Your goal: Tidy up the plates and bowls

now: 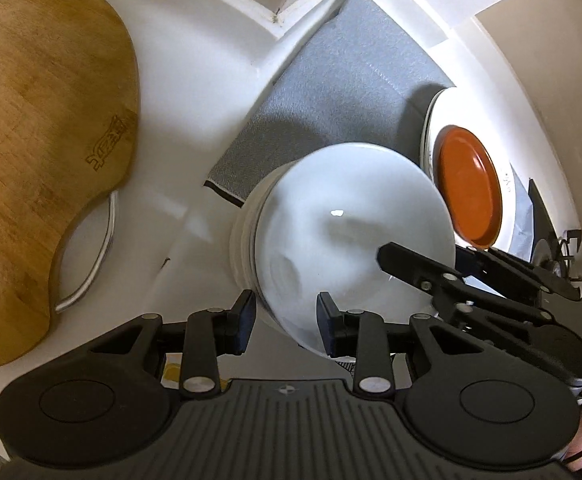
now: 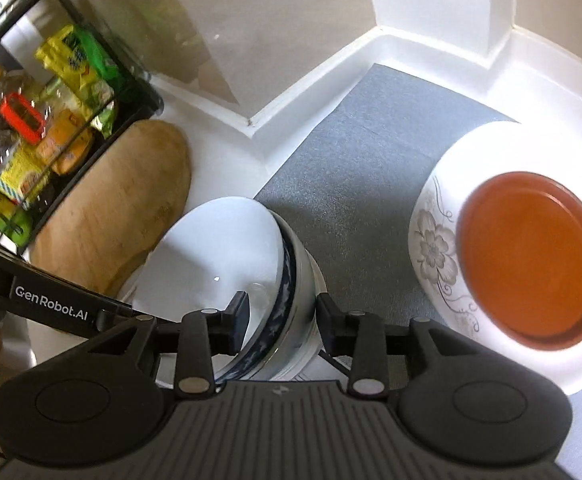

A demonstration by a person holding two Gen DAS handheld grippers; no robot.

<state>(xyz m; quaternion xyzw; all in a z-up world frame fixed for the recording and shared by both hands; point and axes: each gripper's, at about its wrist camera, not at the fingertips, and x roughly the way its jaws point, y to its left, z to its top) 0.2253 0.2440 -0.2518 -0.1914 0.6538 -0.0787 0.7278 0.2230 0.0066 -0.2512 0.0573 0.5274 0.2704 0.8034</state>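
A stack of white bowls (image 1: 347, 232) stands at the edge of a grey mat (image 1: 331, 92); the top bowl sits tilted. My left gripper (image 1: 287, 314) is open, its fingers on either side of the stack's near rim. My right gripper (image 2: 281, 314) is open too, astride the blue-patterned rim of a bowl (image 2: 283, 300) in the stack (image 2: 227, 252); it also shows in the left wrist view (image 1: 423, 264), one finger inside the top bowl. An orange plate (image 2: 531, 256) lies on a flowered white plate (image 2: 435, 248) to the right, also in the left wrist view (image 1: 471, 188).
A wooden cutting board (image 1: 43, 160) lies on the white counter to the left, also in the right wrist view (image 2: 119, 216). A black wire rack (image 2: 43, 120) with bottles and packets stands at far left. White walls and a corner ledge (image 2: 251, 120) close off the back.
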